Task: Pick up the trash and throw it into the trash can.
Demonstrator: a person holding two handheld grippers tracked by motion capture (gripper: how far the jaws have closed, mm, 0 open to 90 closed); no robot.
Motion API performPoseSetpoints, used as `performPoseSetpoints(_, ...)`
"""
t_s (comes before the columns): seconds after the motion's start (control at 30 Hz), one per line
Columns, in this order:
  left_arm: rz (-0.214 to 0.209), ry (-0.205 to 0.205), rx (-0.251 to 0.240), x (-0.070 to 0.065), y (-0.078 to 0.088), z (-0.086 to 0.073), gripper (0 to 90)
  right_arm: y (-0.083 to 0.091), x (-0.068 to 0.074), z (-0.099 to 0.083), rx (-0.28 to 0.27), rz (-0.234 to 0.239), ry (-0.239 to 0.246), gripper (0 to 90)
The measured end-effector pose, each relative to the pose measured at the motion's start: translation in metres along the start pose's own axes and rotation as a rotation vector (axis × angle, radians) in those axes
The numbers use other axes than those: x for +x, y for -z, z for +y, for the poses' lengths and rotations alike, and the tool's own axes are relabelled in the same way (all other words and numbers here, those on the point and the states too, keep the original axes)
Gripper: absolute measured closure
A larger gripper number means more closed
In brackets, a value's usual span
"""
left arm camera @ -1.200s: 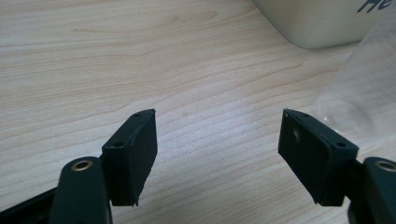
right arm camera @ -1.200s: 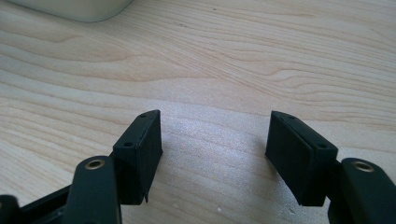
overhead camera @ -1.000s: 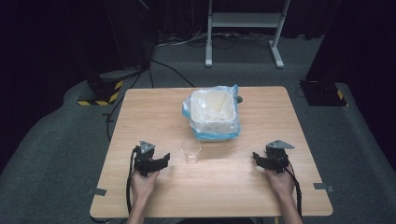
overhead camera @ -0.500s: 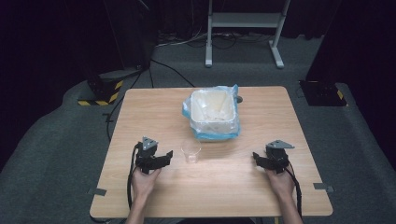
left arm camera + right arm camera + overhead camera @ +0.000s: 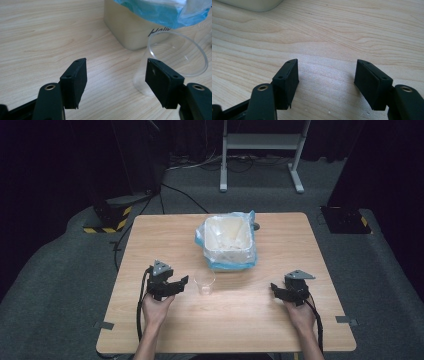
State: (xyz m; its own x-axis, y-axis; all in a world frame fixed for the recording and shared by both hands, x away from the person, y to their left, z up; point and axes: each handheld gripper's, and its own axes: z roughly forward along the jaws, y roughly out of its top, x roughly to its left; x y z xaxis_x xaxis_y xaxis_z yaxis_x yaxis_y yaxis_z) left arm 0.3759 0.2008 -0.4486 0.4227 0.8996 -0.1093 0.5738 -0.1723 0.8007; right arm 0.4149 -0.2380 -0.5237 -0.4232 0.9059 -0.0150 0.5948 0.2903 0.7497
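Centrally, a square cream plastic bin (image 5: 229,241) lined with a translucent blue-and-white plastic bag (image 5: 247,262) is shown standing on the light wooden table (image 5: 150,235), towards its far half. The bag is folded out over the bin's rim, and crumpled liner is seen inside; whether anything else lies in the bin cannot be told. In the left gripper view the bin's cream wall (image 5: 130,32) is seen from close by, with part of a dark printed word on it, and the blue liner (image 5: 160,12) hangs over its top edge.

Just in front of the bin, on the near side, a small clear plastic cup (image 5: 204,283) is set upright on the table, apart from the bin; it appears empty. In the left gripper view the cup (image 5: 175,53) is seen beyond the tip of one black jaw, its round rim open upward.

The left gripper (image 5: 176,285) is held in the person's left hand (image 5: 156,309), just beside the cup and pointed towards it. Its jaws are spread, have just been closing a little, and nothing lies between them (image 5: 116,75); the cup is not touched.

The right gripper (image 5: 278,290) is held in the right hand (image 5: 299,312), well apart from the cup, over bare wood. Its jaws are likewise spread wide and empty (image 5: 326,75), pointed towards the middle of the table.
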Motion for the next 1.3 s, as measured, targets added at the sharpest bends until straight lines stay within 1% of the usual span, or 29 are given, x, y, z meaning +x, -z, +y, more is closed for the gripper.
performPoseSetpoints(0.07,-0.001,-0.003,-0.009,-0.002,0.0,0.003,34.5,0.0,0.0,0.0,0.0,0.0,0.0,35.5)
performPoseSetpoints(0.17,-0.002,-0.016,-0.006,-0.005,-0.001,0.007,36.8,0.0,0.0,0.0,0.0,0.0,0.0,35.6)
performPoseSetpoints(0.4,-0.027,-0.036,0.001,-0.011,-0.007,0.015,41.2,0.0,0.0,0.0,0.0,0.0,0.0,35.6)
performPoseSetpoints(0.5,-0.061,-0.041,0.007,-0.013,-0.011,0.017,46.9,0.0,0.0,0.0,0.0,0.0,0.0,35.5)
performPoseSetpoints(0.57,-0.07,-0.048,0.012,-0.014,-0.014,0.019,49.9,0.0,0.0,0.0,0.0,0.0,0.0,35.5)
performPoseSetpoints(0.7,-0.087,-0.048,0.021,-0.015,-0.019,0.022,56.5,0.0,0.0,0.0,0.0,0.0,0.001,35.5)
performPoseSetpoints(0.87,-0.115,-0.022,0.035,-0.017,-0.027,0.023,64.1,0.0,0.0,0.0,0.0,0.0,0.001,35.5)
performPoseSetpoints(0.97,-0.116,-0.03,0.046,-0.018,-0.032,0.022,68.7,0.0,0.0,0.0,0.0,0.0,0.001,35.5)
performPoseSetpoints(1.03,-0.115,-0.023,0.066,-0.019,-0.035,0.022,71.1,0.0,0.0,0.0,0.0,0.0,0.001,35.4)
performPoseSetpoints(1.07,-0.112,-0.029,0.073,-0.018,-0.037,0.022,72.2,0.0,0.0,0.0,0.0,0.0,0.001,35.4)
performPoseSetpoints(1.1,-0.12,-0.019,0.076,-0.018,-0.038,0.022,73.4,0.0,0.0,0.0,0.0,0.0,0.001,35.4)
performPoseSetpoints(1.17,-0.13,-0.021,0.082,-0.017,-0.039,0.021,76.1,0.0,0.0,0.0,0.0,0.0,0.002,35.4)
performPoseSetpoints(1.23,-0.134,-0.035,0.083,-0.017,-0.04,0.021,79.2,0.0,0.0,0.0,0.0,0.0,0.002,35.4)
performPoseSetpoints(1.3,-0.143,-0.032,0.081,-0.017,-0.04,0.021,81.4,0.0,0.0,0.0,0.0,0.0,0.002,35.4)
